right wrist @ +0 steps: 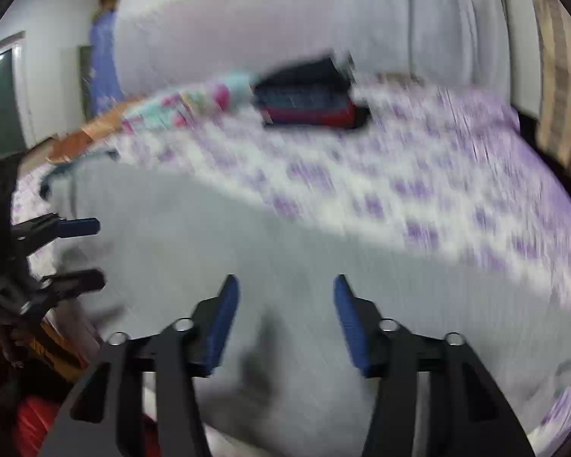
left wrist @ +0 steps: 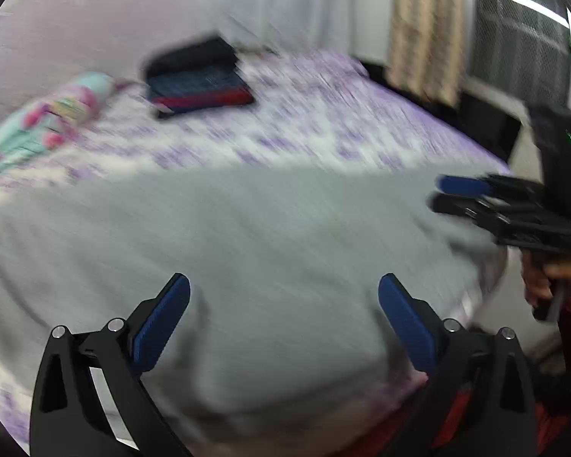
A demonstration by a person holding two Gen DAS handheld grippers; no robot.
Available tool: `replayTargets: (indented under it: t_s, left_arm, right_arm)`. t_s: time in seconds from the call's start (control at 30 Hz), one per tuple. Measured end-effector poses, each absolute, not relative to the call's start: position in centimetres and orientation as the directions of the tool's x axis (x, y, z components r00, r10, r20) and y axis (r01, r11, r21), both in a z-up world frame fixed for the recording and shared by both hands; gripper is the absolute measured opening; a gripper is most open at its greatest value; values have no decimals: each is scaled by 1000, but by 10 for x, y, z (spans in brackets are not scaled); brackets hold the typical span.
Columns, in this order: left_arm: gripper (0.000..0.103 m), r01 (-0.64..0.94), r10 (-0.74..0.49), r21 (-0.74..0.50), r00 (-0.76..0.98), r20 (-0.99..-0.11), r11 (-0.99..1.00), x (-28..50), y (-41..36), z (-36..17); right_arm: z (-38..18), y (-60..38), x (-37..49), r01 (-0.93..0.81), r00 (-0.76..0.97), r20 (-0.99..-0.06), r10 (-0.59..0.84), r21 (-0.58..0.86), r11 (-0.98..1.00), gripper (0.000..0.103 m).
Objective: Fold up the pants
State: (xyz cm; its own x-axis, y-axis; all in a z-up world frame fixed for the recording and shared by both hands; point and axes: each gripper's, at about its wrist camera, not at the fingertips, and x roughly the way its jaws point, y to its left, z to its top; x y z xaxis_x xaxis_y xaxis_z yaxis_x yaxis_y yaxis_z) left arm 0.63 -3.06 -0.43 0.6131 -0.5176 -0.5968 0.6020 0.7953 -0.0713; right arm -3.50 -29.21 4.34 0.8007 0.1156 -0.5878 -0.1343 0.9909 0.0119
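Pants (left wrist: pixel 247 236) lie flat on bed (left wrist: pixel 323 129), long way left to right, just under both grippers. Left hand-held gripper (left wrist: pixel 283 304) wide apart, empty. Right hand-held gripper (right wrist: pixel 285 304) apart, empty.

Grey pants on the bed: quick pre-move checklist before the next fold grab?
1. Left gripper open, nothing between its pads: ok.
2. Right gripper open and empty: ok.
3. Grey pants spread flat on the purple floral bedsheet: ok, though blur hides small wrinkles.
4. Which edge is waistband or hem: cannot tell, frames too blurred.
5. Folded dark clothes stack apart from the pants, out of the fold path: ok.
6. Grippers apart from each other: ok, the right one sits at the pants' right edge in the left wrist view.
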Motion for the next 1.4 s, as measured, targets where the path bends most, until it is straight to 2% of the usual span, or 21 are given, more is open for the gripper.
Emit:
replayTargets:
  t_s: [0.07,0.13,0.2,0.27,0.33,0.4,0.43,0.47,0.57,0.63,0.67,0.7,0.8,0.87,0.97,1.33,1.4]
  left_arm:
    - [97,515,-455,-69,678,-578,854,25,-4,8]
    - [97,389,-370,-107,705,-606,915,46,28,3]
    - [96,306,-345,-184,647,-680,934,68,62,-21]
    - [96,358,-411,-224,624,-665,906,67,79,-38]
    - [96,391,-359,-110,651,-669,914,50,73,-40]
    - [96,390,-321,-44,683,-656,920,39,69,-42]
    - [96,390,-325,-47,689,-647,920,38,70,-43]
    - [96,390,-334,-60,690,-643,919,39,73,-44]
    - [97,383,-346,-82,695,-630,920,36,77,-44]
    - [98,374,-327,-60,709,-625,925,32,75,-45]
    - [98,371,-320,-53,713,-624,927,33,73,-45]
    - [98,369,-319,-52,713,-624,928,33,74,-45]
    - [98,374,-327,-60,708,-626,925,38,76,-46]
    - [98,377,-327,-57,709,-625,925,37,75,-46]
    - [98,378,-326,-51,713,-621,924,37,73,-48]
    - [99,374,-327,-50,728,-603,926,38,72,-50]
    - [99,375,-329,-51,731,-598,926,38,72,-50]
  right_arm:
    - [54,-268,-19,-200,810,-559,180,26,980,68]
    - [53,-246,3,-248,782,-571,249,81,965,72]
    - [32,-222,30,-302,695,-644,319,142,943,72]
    - [-7,-205,48,-329,566,-750,341,174,928,79]
    - [-3,-200,46,-367,583,-742,330,121,922,79]
    - [20,-211,46,-396,552,-721,419,215,893,77]
    - [39,-220,47,-411,566,-681,465,256,875,74]
    - [53,-226,50,-405,605,-659,446,227,886,71]
    - [80,-230,77,-352,714,-620,325,84,932,50]
    - [76,-230,112,-327,707,-648,284,57,943,21]
    - [67,-229,134,-312,681,-681,269,62,948,13]
    - [55,-227,152,-302,651,-712,263,75,950,2]
    - [21,-214,172,-345,552,-767,328,148,927,1]
    - [16,-205,154,-417,516,-756,403,189,889,0]
    - [22,-194,116,-496,521,-738,428,146,856,0]
    - [15,-189,68,-488,534,-729,428,148,860,2]
    - [13,-196,78,-478,498,-730,468,219,851,2]
